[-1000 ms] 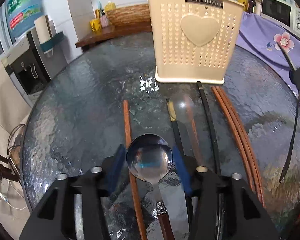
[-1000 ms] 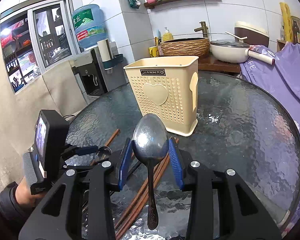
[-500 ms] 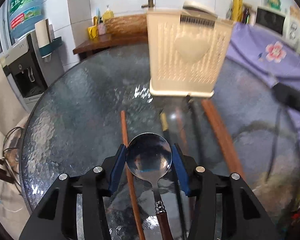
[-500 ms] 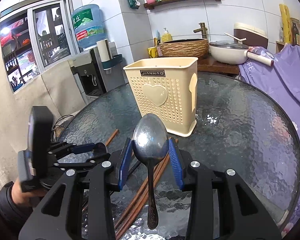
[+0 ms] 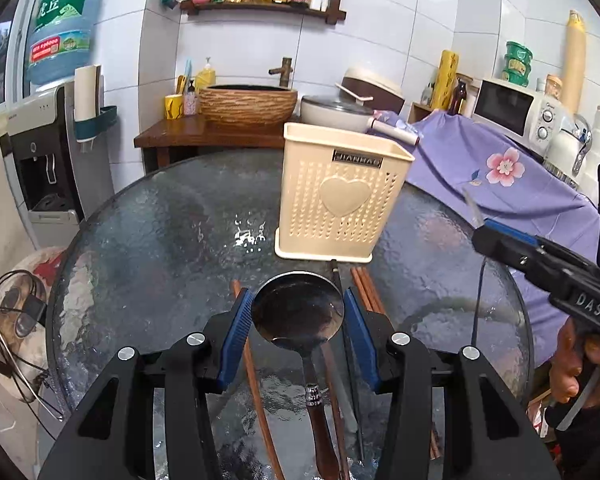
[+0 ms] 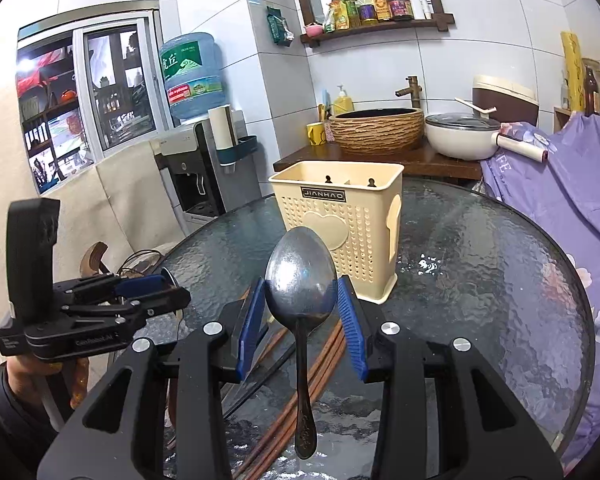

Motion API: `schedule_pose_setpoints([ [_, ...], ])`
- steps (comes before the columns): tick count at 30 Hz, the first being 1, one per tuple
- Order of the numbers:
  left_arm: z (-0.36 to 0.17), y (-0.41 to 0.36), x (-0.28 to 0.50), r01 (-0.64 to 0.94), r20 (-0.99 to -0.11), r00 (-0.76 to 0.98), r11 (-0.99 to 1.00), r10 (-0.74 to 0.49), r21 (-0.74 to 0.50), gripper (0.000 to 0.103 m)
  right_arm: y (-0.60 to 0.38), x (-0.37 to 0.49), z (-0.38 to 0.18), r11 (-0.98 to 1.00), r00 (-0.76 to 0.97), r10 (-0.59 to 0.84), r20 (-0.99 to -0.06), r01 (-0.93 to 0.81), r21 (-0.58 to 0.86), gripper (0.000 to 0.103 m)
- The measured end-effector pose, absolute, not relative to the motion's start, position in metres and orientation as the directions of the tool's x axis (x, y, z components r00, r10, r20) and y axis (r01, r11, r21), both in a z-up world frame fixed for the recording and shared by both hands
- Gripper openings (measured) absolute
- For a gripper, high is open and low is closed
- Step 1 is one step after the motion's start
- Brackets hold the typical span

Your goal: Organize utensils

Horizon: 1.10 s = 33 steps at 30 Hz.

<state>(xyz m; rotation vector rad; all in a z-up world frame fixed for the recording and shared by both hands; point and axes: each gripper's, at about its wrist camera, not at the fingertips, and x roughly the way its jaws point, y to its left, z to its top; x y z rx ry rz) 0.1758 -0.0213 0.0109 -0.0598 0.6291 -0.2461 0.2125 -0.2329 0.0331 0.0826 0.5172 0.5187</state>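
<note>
- The left gripper (image 5: 298, 312) angles downward over the round glass table (image 5: 148, 240), its blue pads (image 5: 236, 336) clamped on the bowl of a wooden-handled spoon (image 5: 298, 312); the bowl sits level between them and the brown handle trails back toward the camera.
- The right gripper (image 6: 302, 312) tilts down more gently, its blue pads (image 6: 350, 332) pinching the bowl of an all-metal spoon (image 6: 302, 280), which stands upright with its handle hanging straight down, clear of the table.
- In the right wrist view the left gripper shows at the left edge, carried in a person's hand (image 6: 24, 380) with a dark sleeve behind it; it points toward the middle of the table.
- In the left wrist view the right gripper enters from the right edge, gripped from below by a hand (image 5: 580, 364), with the thin edge of its spoon sticking up ahead of the pads.
- The cream utensil holder (image 6: 340, 220), perforated with a heart on its front, stands upright on the table beyond both grippers, well apart from them.
- Wooden chopsticks (image 5: 366, 288) lie on the glass between the holder and the grippers, beneath the raised spoons.
</note>
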Motion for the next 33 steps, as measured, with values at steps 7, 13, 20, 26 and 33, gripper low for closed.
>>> schedule_pose_setpoints([
  [7,0.024,-0.017,0.173,0.228,-0.54,0.793,0.959,-0.282,-0.166,0.046,-0.23,0.21,0.039,0.866,0.747,0.497,-0.441,-0.459,0.199,0.038],
  [13,0.037,-0.016,0.175,0.241,-0.517,0.804,0.955,-0.295,-0.171,0.046,-0.229,0.213,0.044,0.865,0.752,0.499,-0.43,-0.459,0.201,0.038],
  [20,0.06,-0.024,0.181,0.269,-0.478,0.823,0.952,-0.306,-0.146,0.046,-0.231,0.225,0.056,0.858,0.758,0.513,-0.403,-0.463,0.221,0.038],
  [26,0.095,-0.026,0.203,0.291,-0.444,0.835,0.945,-0.326,-0.147,0.046,-0.229,0.245,0.08,0.853,0.775,0.522,-0.357,-0.472,0.221,0.038],
  [33,0.152,-0.031,0.238,0.301,-0.382,0.864,0.945,-0.328,-0.131,0.046,-0.229,0.29,0.132,0.872,0.84,0.485,-0.244,-0.444,0.205,0.038],
])
